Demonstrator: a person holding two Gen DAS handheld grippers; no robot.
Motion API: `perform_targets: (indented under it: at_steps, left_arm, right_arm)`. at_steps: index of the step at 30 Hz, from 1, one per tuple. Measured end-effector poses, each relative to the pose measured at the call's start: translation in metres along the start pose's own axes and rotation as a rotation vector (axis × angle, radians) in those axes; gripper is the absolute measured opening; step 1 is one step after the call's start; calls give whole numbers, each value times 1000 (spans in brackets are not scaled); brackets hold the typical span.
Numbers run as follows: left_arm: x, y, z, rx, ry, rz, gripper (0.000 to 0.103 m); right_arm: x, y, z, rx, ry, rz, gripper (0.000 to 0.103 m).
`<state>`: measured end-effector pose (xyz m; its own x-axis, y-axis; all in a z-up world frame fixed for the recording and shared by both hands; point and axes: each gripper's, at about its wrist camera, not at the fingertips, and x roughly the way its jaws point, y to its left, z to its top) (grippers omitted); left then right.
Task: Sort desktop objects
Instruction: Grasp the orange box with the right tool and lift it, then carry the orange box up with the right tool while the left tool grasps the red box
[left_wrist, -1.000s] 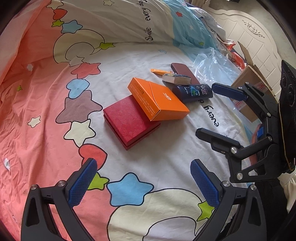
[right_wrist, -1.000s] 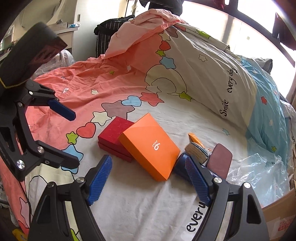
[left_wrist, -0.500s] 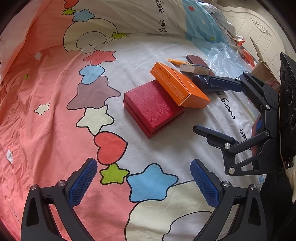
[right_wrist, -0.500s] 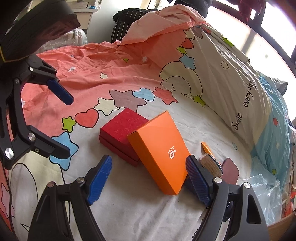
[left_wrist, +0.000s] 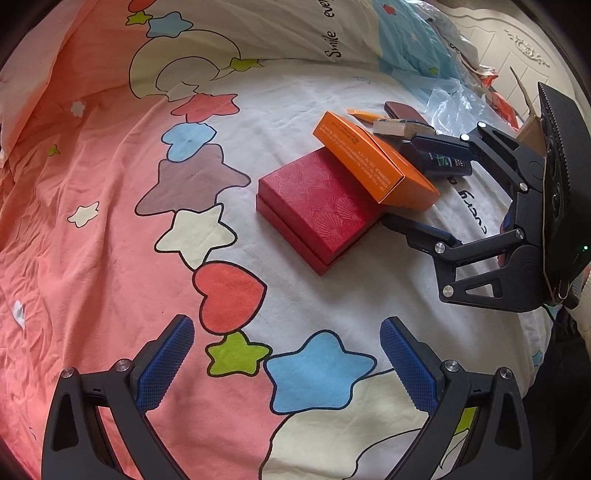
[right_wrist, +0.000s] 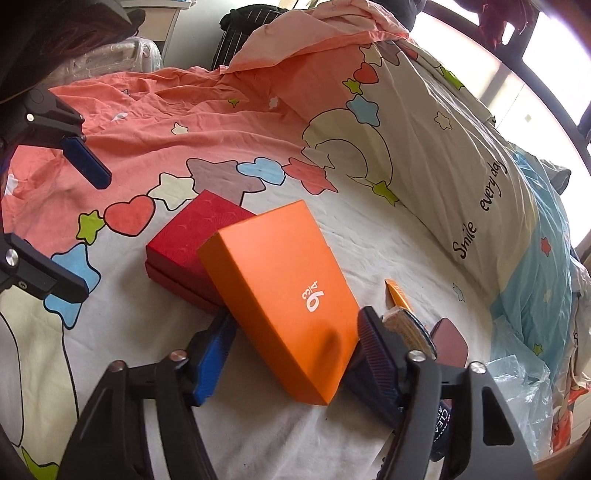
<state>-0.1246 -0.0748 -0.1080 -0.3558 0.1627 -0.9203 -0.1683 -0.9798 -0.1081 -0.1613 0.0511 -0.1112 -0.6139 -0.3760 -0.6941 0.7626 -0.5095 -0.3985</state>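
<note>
An orange box (right_wrist: 284, 291) leans with one end up on a red box (right_wrist: 192, 229) on the star-print quilt. My right gripper (right_wrist: 295, 325) is open and low, one finger on each side of the orange box's near end, with a small gap at the left finger. In the left wrist view the orange box (left_wrist: 373, 162) and red box (left_wrist: 317, 206) sit at centre right, and the right gripper (left_wrist: 404, 182) comes in from the right. My left gripper (left_wrist: 286, 332) is open and holds nothing, above the quilt in front of the boxes.
Behind the orange box lie a dark blue bottle (left_wrist: 439, 162), a small notepad (left_wrist: 399, 127), a maroon case (left_wrist: 402, 110) and an orange strip (left_wrist: 364, 115). A clear plastic bag (left_wrist: 454, 107) and a cardboard box (left_wrist: 532, 129) sit at the bed's right edge.
My right gripper has moved forward and down until its fingers straddle the orange box, and they have narrowed a little. The left gripper has drifted closer to the boxes.
</note>
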Motion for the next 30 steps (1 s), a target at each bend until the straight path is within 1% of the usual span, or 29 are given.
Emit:
perform_targets:
  at_steps: [1, 2, 7, 12, 14, 19, 22, 27, 30]
  left_arm:
    - [2, -1, 1, 5, 9, 7, 103]
    - [4, -3, 2, 12, 14, 15, 103]
    - [5, -8, 3, 33, 12, 20, 103]
    - [6, -5, 3, 23, 14, 16, 103]
    - [6, -3, 4, 15, 15, 15, 103]
    - [5, 1, 5, 4, 12, 14, 103]
    - [4, 0, 8, 1, 7, 13, 103]
    - [5, -7, 12, 15, -2, 10, 103]
    - [6, -11, 15, 29, -6, 11, 103]
  right_arm:
    - [1, 0, 0, -1, 0, -1, 44]
    - [2, -1, 0, -2, 1, -2, 44]
    - [7, 6, 5, -62, -2, -18, 44]
    - [15, 2, 9, -58, 6, -48, 44]
    - [16, -2, 9, -34, 10, -47, 39]
    - [-5, -17, 14, 59, -30, -36, 23]
    - [-23, -23, 14, 122, -38, -4, 21]
    - [-47, -17, 6, 160, -6, 29, 21]
    - [-61, -14, 0, 208, 12, 50, 21]
